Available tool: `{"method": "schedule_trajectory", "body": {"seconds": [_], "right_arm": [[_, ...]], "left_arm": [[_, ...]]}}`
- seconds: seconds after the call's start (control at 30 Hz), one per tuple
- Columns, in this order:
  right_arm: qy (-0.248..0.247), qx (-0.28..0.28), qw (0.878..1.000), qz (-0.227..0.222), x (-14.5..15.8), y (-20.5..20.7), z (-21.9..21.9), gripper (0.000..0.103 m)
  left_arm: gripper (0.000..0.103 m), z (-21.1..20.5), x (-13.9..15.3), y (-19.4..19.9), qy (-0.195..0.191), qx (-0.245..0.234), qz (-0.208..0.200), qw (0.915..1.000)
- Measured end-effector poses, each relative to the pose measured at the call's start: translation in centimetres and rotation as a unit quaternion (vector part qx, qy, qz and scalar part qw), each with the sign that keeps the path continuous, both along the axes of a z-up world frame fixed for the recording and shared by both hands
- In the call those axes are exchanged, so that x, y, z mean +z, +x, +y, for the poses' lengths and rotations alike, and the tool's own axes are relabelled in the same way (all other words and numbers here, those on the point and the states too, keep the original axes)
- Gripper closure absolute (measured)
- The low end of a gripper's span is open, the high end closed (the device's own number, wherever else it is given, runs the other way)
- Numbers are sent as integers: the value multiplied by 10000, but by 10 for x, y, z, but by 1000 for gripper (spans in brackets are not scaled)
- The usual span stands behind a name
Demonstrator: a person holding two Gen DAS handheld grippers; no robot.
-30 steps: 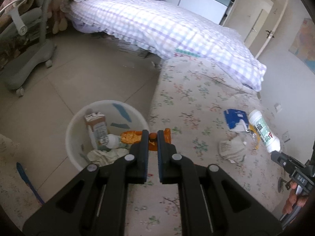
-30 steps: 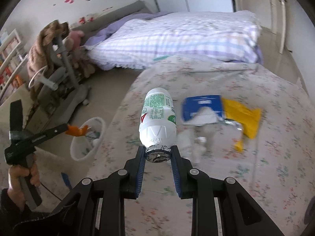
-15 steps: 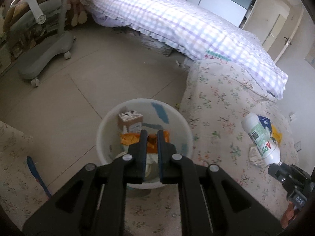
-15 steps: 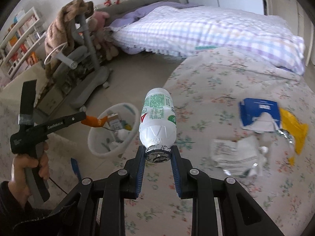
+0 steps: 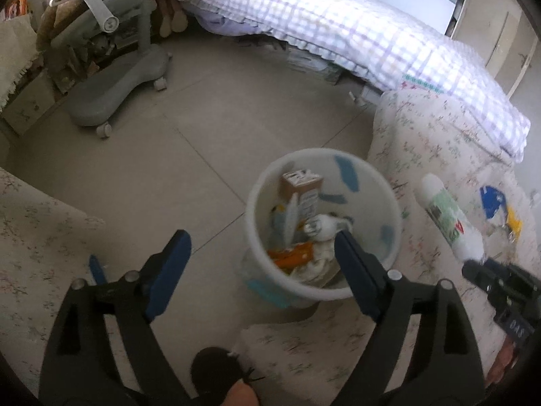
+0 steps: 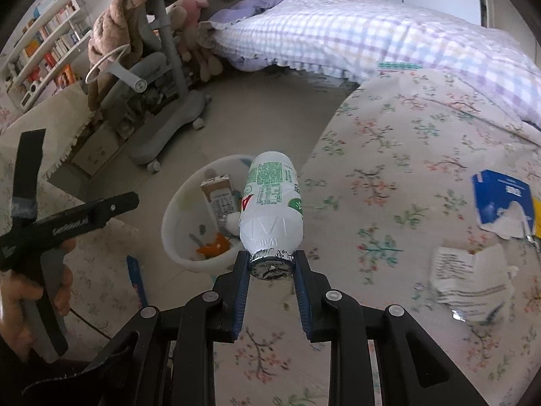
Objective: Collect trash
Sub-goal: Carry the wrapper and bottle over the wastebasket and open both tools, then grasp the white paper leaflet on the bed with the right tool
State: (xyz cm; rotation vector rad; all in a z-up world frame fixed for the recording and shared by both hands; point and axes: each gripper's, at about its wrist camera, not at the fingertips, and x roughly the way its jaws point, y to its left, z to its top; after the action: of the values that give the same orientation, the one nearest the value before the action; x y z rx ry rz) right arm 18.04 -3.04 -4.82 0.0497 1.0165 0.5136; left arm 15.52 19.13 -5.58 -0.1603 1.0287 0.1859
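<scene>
Left claw (image 5: 260, 247): jaws just opened wide, empty, above white trash bin (image 5: 392, 209).
Right claw (image 6: 270, 267): clamped white drink bottle (image 6: 270, 203) by its neck.

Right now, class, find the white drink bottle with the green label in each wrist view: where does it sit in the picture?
Left wrist view: the bottle is at the right edge, slanting over the flowered bedcover, its neck in the right tongs.
Right wrist view: the bottle is in the centre, its foil-capped neck clamped between the tongs, body pointing away.
Shared landmark: the white trash bin on the floor.
</scene>
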Motion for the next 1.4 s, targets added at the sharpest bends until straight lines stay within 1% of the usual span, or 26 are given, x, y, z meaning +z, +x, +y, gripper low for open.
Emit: {"method": "schedule_trajectory", "body": {"seconds": [0.3, 0.4, 0.5, 0.57, 0.63, 0.67, 0.8, 0.87, 0.9, 1.0, 1.07, 1.13, 1.2, 1.33, 1.4], "right_arm": [[42, 143, 9998, 98, -19, 12, 30, 77], [62, 176, 9998, 91, -21, 14, 36, 76], [188, 129, 9997, 115, -21, 15, 36, 75], [264, 70, 9993, 256, -21, 17, 34, 65], [318, -15, 9990, 311, -19, 16, 29, 35], [349, -56, 9990, 270, -16, 13, 26, 34], [281, -94, 9995, 98, -4, 6, 16, 34], [215, -133, 9997, 54, 0, 3, 9, 32], [136, -173, 9998, 38, 1, 1, 4, 30], [-121, -286, 9995, 36, 1, -3, -7, 29], [-281, -426, 9987, 59, 1, -6, -21, 29], [-344, -578, 9977, 95, 2, -7, -35, 28], [-425, -780, 9960, 104, 4, -9, -53, 28], [-550, -1226, 9906, 240, 2, -8, -89, 26], [-605, -1450, 9870, 329, -1, -6, -107, 26]], "left_arm": [[14, 13, -1, -14, 221, -106, 55, 9997], [14, 15, -1, -17, 207, -134, 68, 9997], [14, 18, 0, -19, 221, -145, 63, 9996], [13, 18, -1, -19, 224, -137, 81, 9996], [13, 17, -1, -19, 214, -133, 90, 9996], [12, 17, 0, -19, 206, -136, 89, 9997], [7, 12, 3, -20, 194, -183, 47, 9996], [4, 8, 4, -20, 156, -210, 47, 9996], [4, 6, 4, -19, 106, -233, 69, 9996], [3, -4, 3, -16, -93, -306, 144, 9994], [2, -14, 3, -13, -148, -370, 170, 9991], [2, -24, 4, -12, -154, -451, 191, 9987], [2, -32, 4, -11, -238, -551, 221, 9980], [2, -43, 3, -7, -674, -590, 327, 9954], [2, -48, 2, -5, -827, -597, 359, 9941]]}}
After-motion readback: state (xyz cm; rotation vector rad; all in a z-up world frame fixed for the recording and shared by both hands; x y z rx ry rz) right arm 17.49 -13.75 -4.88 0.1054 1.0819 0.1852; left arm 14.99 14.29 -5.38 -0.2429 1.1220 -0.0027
